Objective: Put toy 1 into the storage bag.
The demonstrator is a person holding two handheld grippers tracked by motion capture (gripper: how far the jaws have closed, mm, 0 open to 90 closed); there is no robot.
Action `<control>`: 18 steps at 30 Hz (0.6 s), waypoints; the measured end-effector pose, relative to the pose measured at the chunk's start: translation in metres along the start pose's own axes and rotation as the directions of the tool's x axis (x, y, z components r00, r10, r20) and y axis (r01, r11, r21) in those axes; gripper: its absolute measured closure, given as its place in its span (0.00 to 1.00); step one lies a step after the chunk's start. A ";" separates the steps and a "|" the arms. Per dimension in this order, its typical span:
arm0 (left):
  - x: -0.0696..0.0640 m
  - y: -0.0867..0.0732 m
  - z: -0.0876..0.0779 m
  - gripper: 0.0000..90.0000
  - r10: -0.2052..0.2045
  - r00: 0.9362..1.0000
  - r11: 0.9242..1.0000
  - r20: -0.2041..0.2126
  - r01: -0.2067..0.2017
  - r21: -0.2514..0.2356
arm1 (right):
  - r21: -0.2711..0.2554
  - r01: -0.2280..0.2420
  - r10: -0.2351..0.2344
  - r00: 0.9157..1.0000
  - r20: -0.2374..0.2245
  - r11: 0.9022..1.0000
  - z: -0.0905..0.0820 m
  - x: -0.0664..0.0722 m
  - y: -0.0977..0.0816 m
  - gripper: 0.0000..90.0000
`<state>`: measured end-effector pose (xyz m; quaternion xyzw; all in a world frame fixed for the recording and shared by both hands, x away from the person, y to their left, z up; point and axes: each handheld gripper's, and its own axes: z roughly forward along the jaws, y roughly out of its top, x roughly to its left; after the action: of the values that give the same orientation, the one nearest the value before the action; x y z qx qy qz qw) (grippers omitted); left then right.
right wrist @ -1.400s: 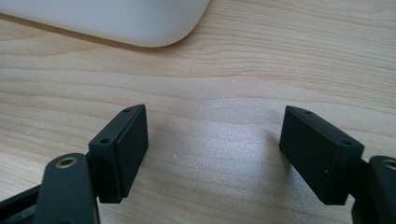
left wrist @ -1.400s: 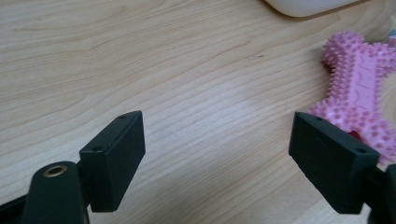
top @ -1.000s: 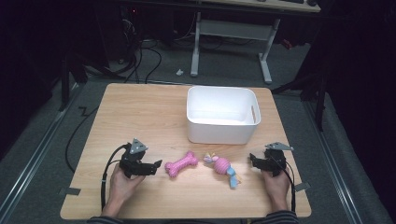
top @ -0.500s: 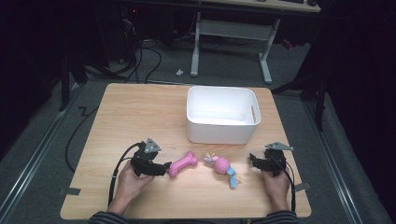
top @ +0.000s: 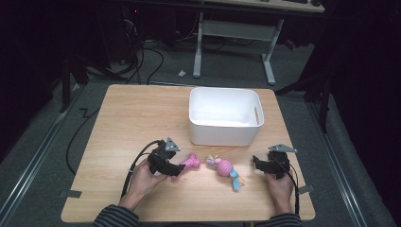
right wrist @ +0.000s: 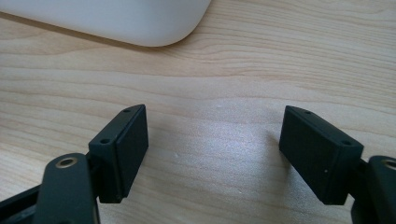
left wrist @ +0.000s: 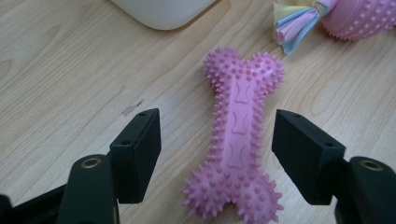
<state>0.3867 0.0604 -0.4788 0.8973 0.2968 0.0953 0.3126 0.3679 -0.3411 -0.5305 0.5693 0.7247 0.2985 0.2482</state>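
Straddling the pink spiked bone [left wrist: 238, 140] on the tabletop [top: 142, 113], the left tongs [left wrist: 217, 154] have slid in from the left and been closing, pads not yet touching it. Right tongs [right wrist: 212, 154] wait unmoved, open and empty.

Lab — floor cables [top: 142, 59], desk frame [top: 231, 33] (dark)

Table brightly lit, surroundings dark, pictures sharp

Wooden table [top: 132, 113]: bin [top: 224, 117], 2 toys [top: 190, 161]
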 end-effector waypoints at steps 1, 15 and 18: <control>0.000 0.002 0.001 0.39 0.004 1.000 1.000 0.007 -0.004 0.013 | 0.000 -0.001 0.001 1.000 0.000 1.000 0.000 0.000 0.000 0.27; -0.005 0.017 0.023 0.46 0.031 0.998 0.993 0.050 -0.036 0.112 | 0.000 0.001 -0.001 1.000 -0.002 1.000 0.000 0.000 0.000 0.27; -0.005 0.016 0.027 0.47 0.028 0.998 0.992 0.052 -0.034 0.125 | 0.000 0.000 0.000 1.000 -0.002 1.000 0.000 0.000 0.000 0.27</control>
<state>0.4004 0.0335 -0.4900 0.9218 0.2804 0.0588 0.2611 0.3679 -0.3409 -0.5305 0.5689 0.7250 0.2988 0.2477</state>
